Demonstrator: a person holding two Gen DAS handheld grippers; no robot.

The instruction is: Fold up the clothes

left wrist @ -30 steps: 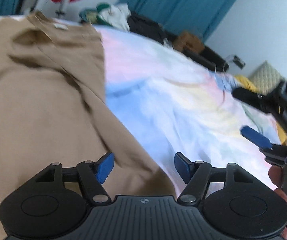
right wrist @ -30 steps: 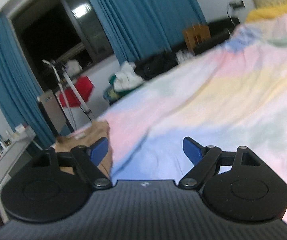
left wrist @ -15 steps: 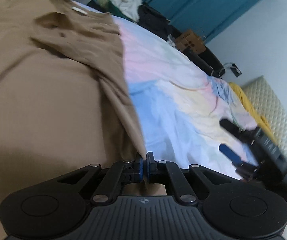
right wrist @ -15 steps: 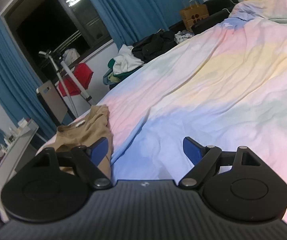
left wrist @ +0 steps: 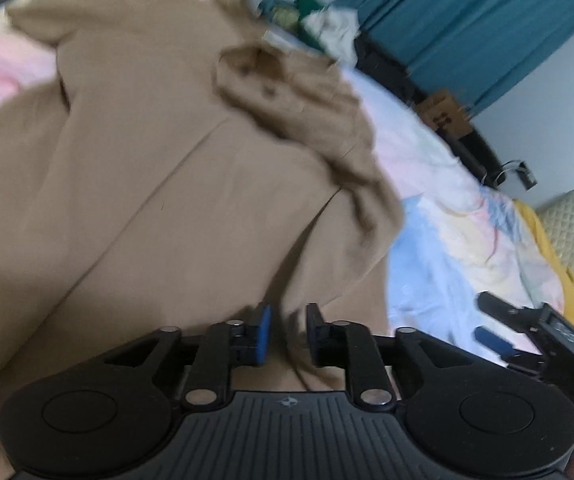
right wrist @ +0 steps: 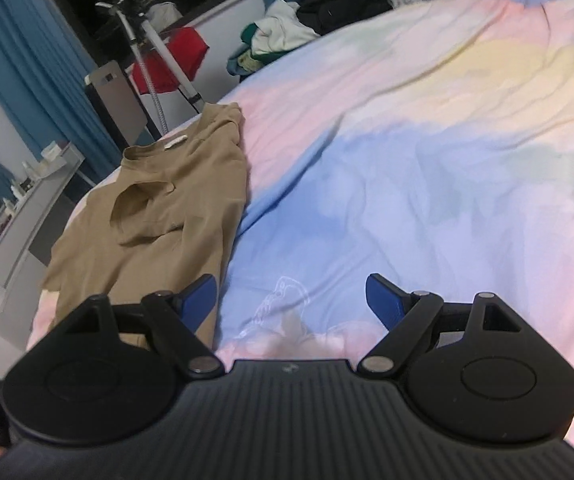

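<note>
Left wrist close over tan shirt (left wrist: pixel 191 184); right wrist farther back; both share it.

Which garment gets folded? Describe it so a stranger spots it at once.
Start at the pastel rainbow bedsheet that covers the bed. Near its edge, by the white tripod, lies the tan shirt, spread flat. It alone lies on the sheet; the other clothes sit heaped beyond the bed.

A pastel bedsheet (right wrist: pixel 427 128) is covering the bed; blue curtains (left wrist: pixel 467 28) are hanging behind, a clothes pile (right wrist: pixel 275 40) is lying beyond, and a tripod (right wrist: pixel 155 60) is standing near a red cloth (right wrist: pixel 183 56).
</note>
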